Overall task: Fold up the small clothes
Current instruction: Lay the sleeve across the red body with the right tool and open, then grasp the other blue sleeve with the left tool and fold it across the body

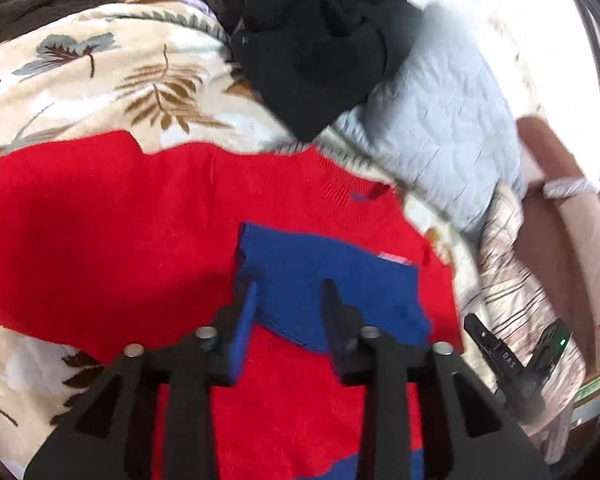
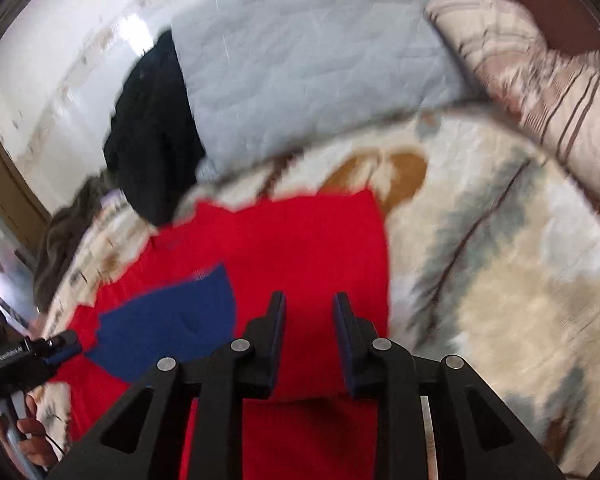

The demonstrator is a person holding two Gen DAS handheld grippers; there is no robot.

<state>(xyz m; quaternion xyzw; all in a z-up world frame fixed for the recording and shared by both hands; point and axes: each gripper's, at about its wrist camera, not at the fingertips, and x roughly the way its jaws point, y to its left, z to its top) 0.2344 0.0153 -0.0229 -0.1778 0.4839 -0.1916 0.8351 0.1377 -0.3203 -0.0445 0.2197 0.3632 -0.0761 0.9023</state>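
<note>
Both views smeared by motion blur. My red sweater (image 1: pixel 140 220) runs off the left and bottom edges in the left wrist view; its blue sleeve (image 1: pixel 332 280) partly sits behind my left gripper (image 1: pixel 290 300) fingers. Right wrist view: sweater bottom cut by the frame and hidden under my right gripper (image 2: pixel 309 312). Black garment (image 1: pixel 320 40) is a shapeless dark mass, cut off at the top. Leaf-print blanket (image 2: pixel 500 260) pattern too blurred to read. My left hand (image 2: pixel 32 436) barely shows at the corner.
</note>
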